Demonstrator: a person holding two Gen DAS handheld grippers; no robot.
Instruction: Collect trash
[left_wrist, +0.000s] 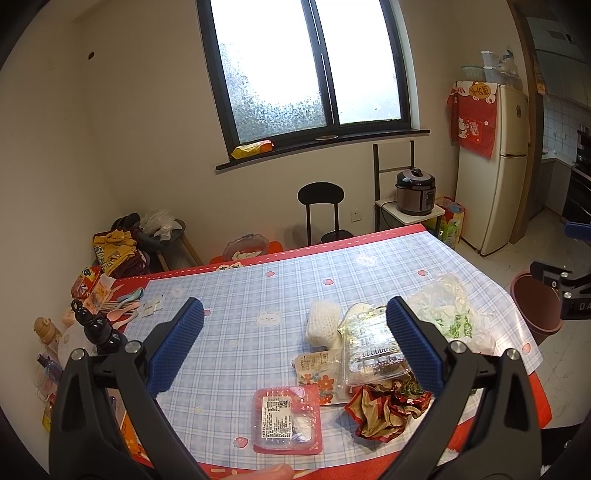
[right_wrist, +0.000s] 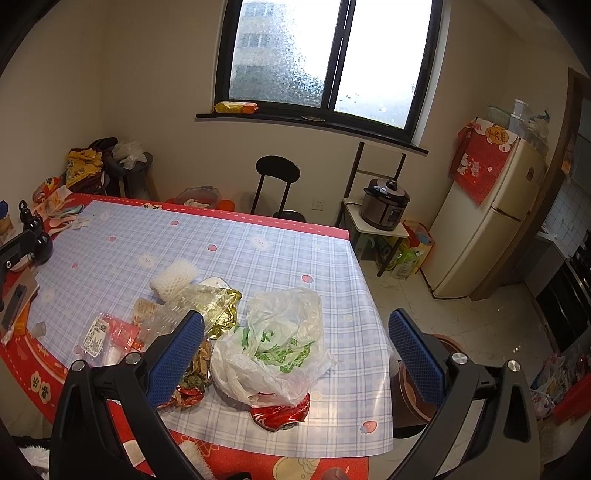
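Trash (left_wrist: 369, 354) on table, under open L hand-held gripper (left_wrist: 295, 343).

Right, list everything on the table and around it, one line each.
Plastic bag: one, white with green print, table's right side.
Foam net: one, white, mid-table.
Clear tray: one, beside the foam net.
Red tray: one, labelled, near edge.
Crumpled wrapper: one, red-gold, near edge.
Crushed can: one, red, under the bag.
Bin: one, brown, on the floor to the right.
Rice cooker: one, dark, on a side stand.
Fridge: one, cream.
Left hand-held gripper: open.
Right hand-held gripper: open.
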